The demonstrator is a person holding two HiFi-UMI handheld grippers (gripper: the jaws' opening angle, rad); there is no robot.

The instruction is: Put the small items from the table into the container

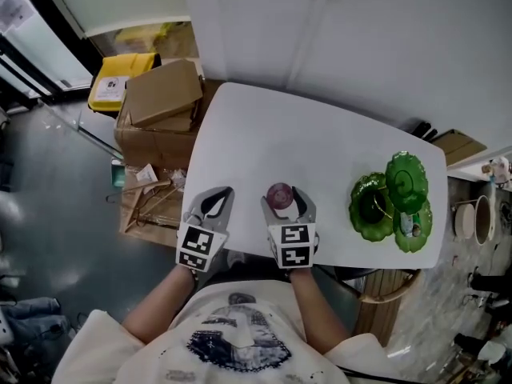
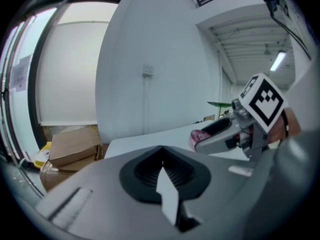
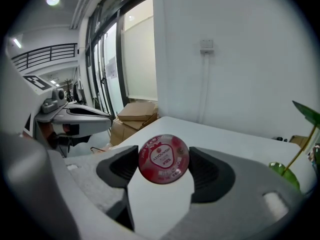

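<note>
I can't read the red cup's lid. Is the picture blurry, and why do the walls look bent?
Right gripper view: the red cup is sharp, only its small print is too tiny; the wide lens bends the edges. Head view: the cup is small and dim.

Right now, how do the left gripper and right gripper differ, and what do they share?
The right gripper grips a round red-lidded cup; the left gripper holds nothing. The right gripper's jaws stand apart around it; the left gripper's meet. Both hover at the white table's near edge.
</note>
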